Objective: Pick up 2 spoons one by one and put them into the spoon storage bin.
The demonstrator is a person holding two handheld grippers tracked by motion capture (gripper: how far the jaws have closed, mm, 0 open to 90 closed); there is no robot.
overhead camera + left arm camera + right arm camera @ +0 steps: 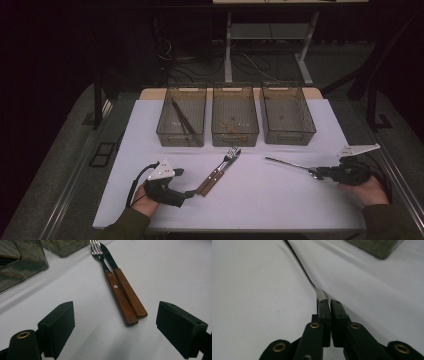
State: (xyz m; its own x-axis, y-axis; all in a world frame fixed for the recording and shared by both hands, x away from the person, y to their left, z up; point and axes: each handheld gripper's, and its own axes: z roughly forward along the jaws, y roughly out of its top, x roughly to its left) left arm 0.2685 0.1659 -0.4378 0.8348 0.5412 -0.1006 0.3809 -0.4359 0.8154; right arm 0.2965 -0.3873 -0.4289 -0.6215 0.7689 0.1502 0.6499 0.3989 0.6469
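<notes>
Each tool is matte black, with 2 blocky jaws on jointed arms pinned by brass-ringed rivets, and small screw holes dot the jaw blocks. The left tool (192,194) and the right tool (312,172) each carry a pale grey 3-cornered plate on top, and a black cable loops from the back of each. The person wears dark olive-green sleeves (127,226) that reach to the wrists.
</notes>
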